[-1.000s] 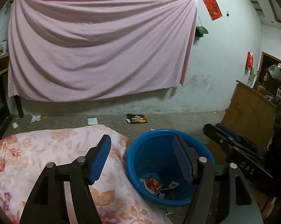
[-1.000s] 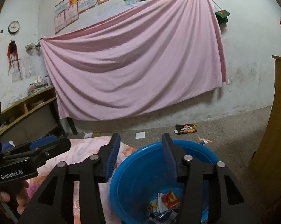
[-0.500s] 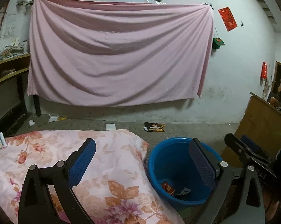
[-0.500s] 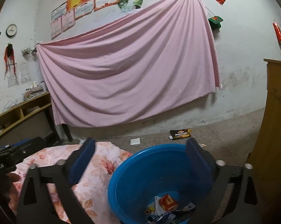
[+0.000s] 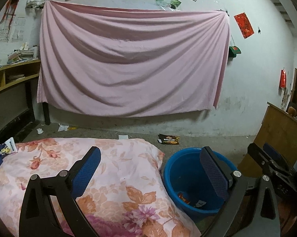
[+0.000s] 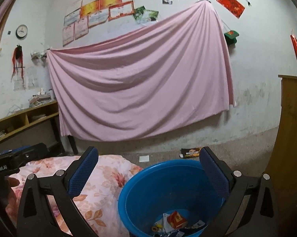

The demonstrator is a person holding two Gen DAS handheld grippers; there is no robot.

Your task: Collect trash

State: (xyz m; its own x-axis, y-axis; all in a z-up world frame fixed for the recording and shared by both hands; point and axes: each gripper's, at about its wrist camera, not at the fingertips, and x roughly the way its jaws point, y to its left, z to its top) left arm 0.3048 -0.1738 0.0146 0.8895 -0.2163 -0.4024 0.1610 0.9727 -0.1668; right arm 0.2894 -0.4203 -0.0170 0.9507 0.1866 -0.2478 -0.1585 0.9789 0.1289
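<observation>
Left wrist view: left gripper [image 5: 149,169] fingers spread wide, empty, low in frame over floral bedding [image 5: 116,169]; blue basin [image 5: 180,169] lower right, trash [image 5: 185,195] inside.

Right wrist view: right gripper [image 6: 148,169] fingers wide apart, empty; trash [image 6: 176,219] in basin at bottom centre.

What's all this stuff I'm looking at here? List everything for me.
basin: one, blue, on the floor beside the bed
wrappers: several, red and white, in the basin's bottom
dark packet: one, black and orange, on the floor near the wall
white scraps: a few, on the floor left of the packet
floral quilt: one, pink, left of the basin
pink sheet: one, hung on the wall
clock: one, white, on the wall
left claw: one, black with blue pads, open, empty
right claw: one, same colours, open, empty
</observation>
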